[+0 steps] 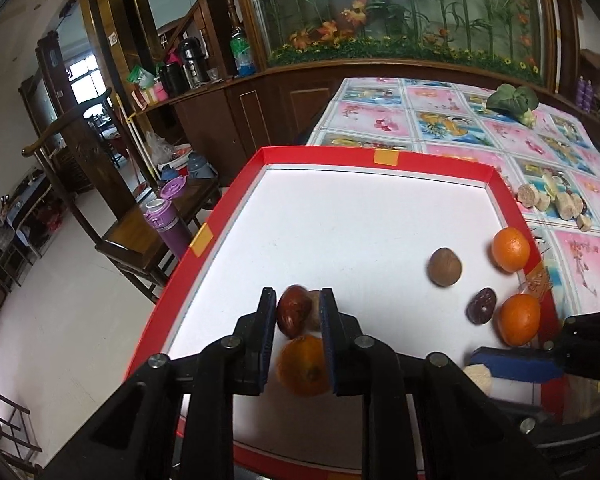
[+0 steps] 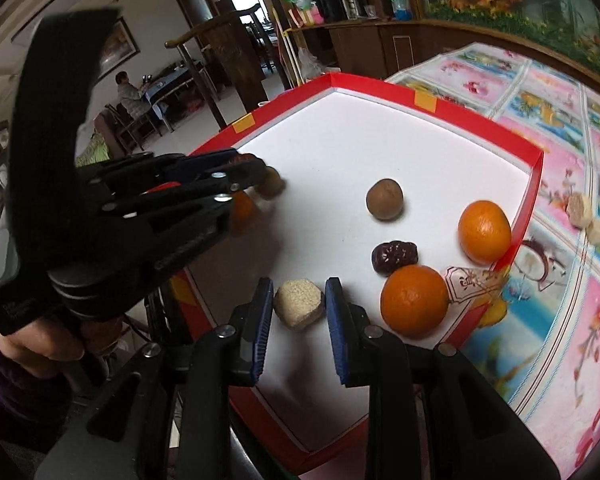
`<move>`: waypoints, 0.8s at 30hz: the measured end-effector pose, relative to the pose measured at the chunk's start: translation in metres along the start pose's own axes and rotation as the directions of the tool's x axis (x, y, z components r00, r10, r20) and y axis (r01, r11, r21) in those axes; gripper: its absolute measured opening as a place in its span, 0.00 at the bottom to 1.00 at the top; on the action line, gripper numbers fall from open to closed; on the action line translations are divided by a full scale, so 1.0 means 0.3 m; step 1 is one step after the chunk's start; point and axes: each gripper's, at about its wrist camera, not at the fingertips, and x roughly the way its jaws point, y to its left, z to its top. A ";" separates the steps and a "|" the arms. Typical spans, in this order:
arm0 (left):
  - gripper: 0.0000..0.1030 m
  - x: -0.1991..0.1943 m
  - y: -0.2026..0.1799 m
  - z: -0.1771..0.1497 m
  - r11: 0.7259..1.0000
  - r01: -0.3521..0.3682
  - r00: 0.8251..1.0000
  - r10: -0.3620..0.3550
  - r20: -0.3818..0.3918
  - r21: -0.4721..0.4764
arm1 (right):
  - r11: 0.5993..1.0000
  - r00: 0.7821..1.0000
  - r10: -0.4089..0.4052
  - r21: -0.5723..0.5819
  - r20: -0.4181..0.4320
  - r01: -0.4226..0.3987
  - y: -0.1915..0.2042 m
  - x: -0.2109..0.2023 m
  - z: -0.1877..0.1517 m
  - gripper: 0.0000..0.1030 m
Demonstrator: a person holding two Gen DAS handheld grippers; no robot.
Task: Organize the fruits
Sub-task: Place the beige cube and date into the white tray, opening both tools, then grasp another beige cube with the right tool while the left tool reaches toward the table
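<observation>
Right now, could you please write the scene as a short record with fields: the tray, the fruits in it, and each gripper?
tray: red-rimmed tray with white floor, on a flower-patterned tablecloth
oranges at right rim: two
brown round fruit: one, alone mid-tray
dark purple fruit: one, between the two oranges
left gripper: open around a reddish-brown fruit; a blurred orange below
right gripper: open around a beige chunk, no visible contact
outside tray: more beige chunks, a leafy green

We look close down on red tray (image 1: 384, 159) from near edge; both views share tray (image 2: 536, 168) floor.
</observation>
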 end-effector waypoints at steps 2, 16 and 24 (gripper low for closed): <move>0.21 0.003 -0.015 0.002 1.000 -0.008 1.000 0.008 0.000 0.015 | 1.000 1.000 -0.010 -0.015 -0.011 0.010 0.009 0.004 -0.005 0.28; 0.60 -0.007 -0.043 0.018 0.999 -0.044 0.999 0.044 -0.008 0.024 | 0.999 0.996 -0.007 -0.042 0.094 0.011 -0.028 -0.126 -0.017 0.47; 0.76 -0.086 -0.151 0.083 0.998 0.029 0.998 -0.032 0.051 0.049 | 0.981 0.973 -0.156 0.142 0.167 0.133 -0.306 -0.299 -0.082 0.49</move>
